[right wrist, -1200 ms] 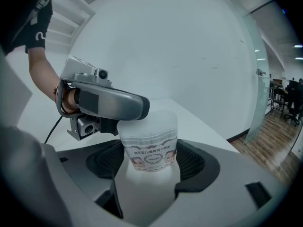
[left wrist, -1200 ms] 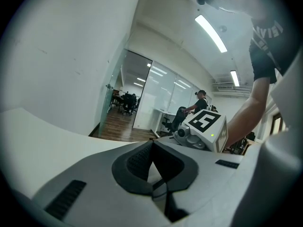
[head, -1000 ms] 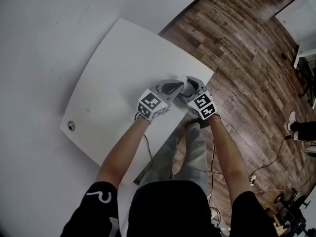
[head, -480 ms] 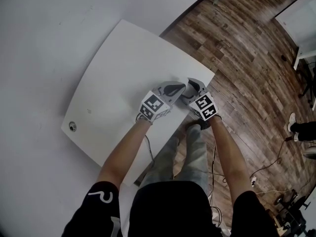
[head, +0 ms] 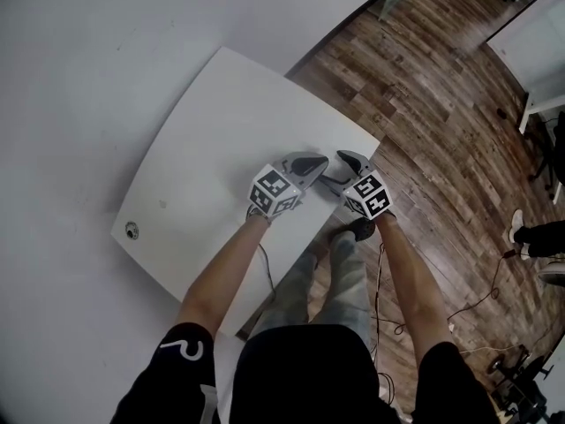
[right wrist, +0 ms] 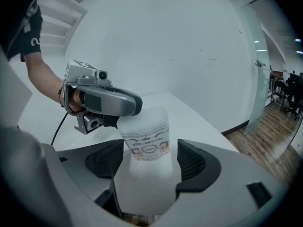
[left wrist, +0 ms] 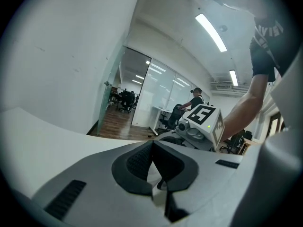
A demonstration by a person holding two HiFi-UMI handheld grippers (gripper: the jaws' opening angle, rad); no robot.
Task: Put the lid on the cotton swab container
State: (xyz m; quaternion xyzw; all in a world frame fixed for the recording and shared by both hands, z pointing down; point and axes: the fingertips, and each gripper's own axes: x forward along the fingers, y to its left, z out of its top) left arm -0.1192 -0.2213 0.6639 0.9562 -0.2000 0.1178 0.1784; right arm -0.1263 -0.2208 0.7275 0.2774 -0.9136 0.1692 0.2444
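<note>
Between right tongs (right wrist: 151, 159) — swab container (right wrist: 144, 132), clamped

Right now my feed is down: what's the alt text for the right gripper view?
The right hand-held gripper has its jaws shut on a white, labelled container, seen along the jaws. The left hand-held gripper reaches in from the left, its tip at the container's far end, with a white table and a white wall behind.

White table (head: 212, 122) with small, unclear round item (head: 131, 230).
</note>
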